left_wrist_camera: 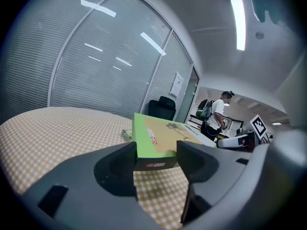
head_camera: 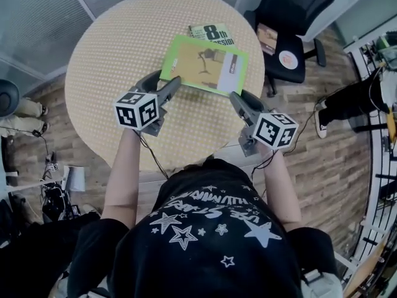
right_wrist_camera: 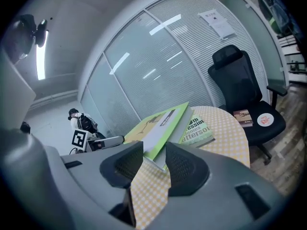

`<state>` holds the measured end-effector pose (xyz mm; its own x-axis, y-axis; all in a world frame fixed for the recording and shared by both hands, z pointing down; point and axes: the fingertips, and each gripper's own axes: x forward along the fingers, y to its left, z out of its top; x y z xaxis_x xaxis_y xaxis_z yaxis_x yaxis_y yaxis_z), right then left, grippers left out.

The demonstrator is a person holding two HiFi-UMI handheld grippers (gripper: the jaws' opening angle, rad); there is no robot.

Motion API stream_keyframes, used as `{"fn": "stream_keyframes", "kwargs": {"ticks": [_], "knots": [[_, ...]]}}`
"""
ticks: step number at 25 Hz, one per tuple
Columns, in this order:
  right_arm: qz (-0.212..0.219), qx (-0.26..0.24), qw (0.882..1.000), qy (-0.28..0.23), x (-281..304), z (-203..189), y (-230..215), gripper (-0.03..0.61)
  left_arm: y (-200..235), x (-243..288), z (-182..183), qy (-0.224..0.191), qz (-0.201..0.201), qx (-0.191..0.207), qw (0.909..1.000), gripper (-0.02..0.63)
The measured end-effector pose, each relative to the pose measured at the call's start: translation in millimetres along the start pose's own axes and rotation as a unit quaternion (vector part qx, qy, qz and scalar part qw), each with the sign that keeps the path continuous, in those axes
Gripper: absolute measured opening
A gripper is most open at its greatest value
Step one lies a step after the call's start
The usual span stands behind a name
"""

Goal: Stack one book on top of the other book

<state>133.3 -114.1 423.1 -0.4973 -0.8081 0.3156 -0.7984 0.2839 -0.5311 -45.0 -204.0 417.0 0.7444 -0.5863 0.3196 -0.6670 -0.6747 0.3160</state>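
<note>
left tool [left_wrist_camera: 156, 153]: clamped on green book [head_camera: 205, 64] | right tool [right_wrist_camera: 154, 159]: clamped on same book (tilted, partly over second book [head_camera: 214, 34])

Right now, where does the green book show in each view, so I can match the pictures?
Head view: green book at upper centre, over the far side of the table.
Left gripper view: centre, its near corner between the jaws.
Right gripper view: centre, tilted, its corner between the jaws.
Shared landmark: the black chair beyond the table.
</note>
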Motion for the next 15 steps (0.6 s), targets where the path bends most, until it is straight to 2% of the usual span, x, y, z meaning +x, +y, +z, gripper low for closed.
{"fn": "stream_keyframes", "kwargs": {"ticks": [6,15], "knots": [[-0.014,0.001,1.0,-0.005,-7,-3,3,0.153,4,21,8,0.005,-0.043,0.014,0.999,0.262],[-0.02,0.029,0.999,-0.004,1,-13,-24,0.155,10,66,7,0.026,-0.06,0.024,0.9975,0.259]]}}
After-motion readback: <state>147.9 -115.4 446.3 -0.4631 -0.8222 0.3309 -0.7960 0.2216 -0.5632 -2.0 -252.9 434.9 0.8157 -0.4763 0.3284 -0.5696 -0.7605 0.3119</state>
